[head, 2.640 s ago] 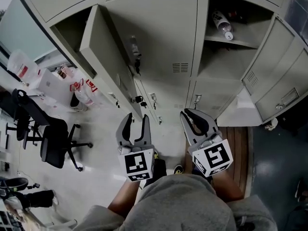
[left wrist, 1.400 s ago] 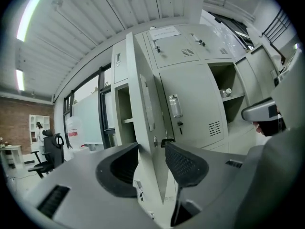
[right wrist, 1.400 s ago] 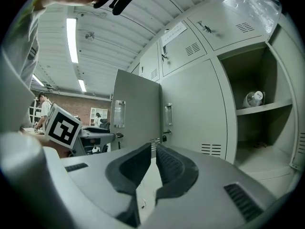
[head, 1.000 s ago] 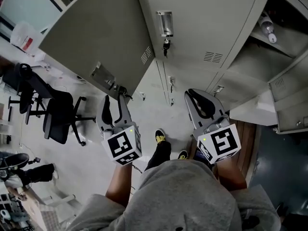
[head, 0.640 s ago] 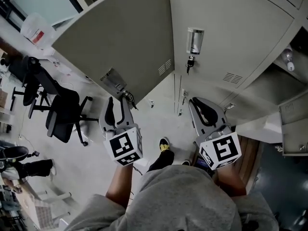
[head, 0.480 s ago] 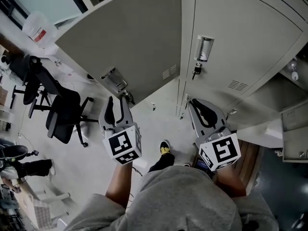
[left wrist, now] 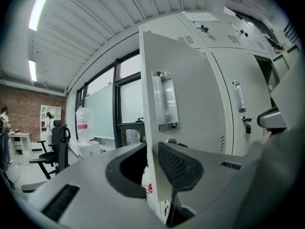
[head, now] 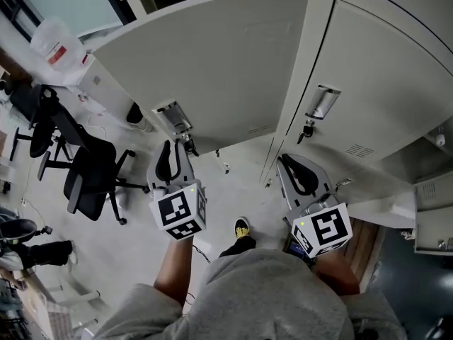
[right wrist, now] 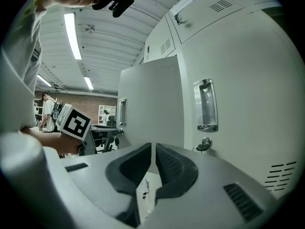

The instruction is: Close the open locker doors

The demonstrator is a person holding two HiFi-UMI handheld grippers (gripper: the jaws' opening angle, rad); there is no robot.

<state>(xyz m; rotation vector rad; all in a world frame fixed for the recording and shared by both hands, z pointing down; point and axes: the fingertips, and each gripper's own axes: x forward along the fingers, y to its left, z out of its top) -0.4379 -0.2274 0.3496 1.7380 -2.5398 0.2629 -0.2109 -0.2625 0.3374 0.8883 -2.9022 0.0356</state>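
Right, I am holding my left gripper [left wrist: 151, 151] at the free edge of the open locker door [head: 212, 69]; its jaws have just been closing and are pinching that edge. My right gripper [head: 287, 163] is hanging closed and empty beside the shut neighbouring door [head: 368, 69]. If I am pushing off the hinge's arc, the thin edge could slip out, or the inner jaw could jam against the locker frame [head: 146, 0].

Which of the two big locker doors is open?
The left door: it swings out, showing a dark gap behind its top. The right door, with the key, lies flat shut.
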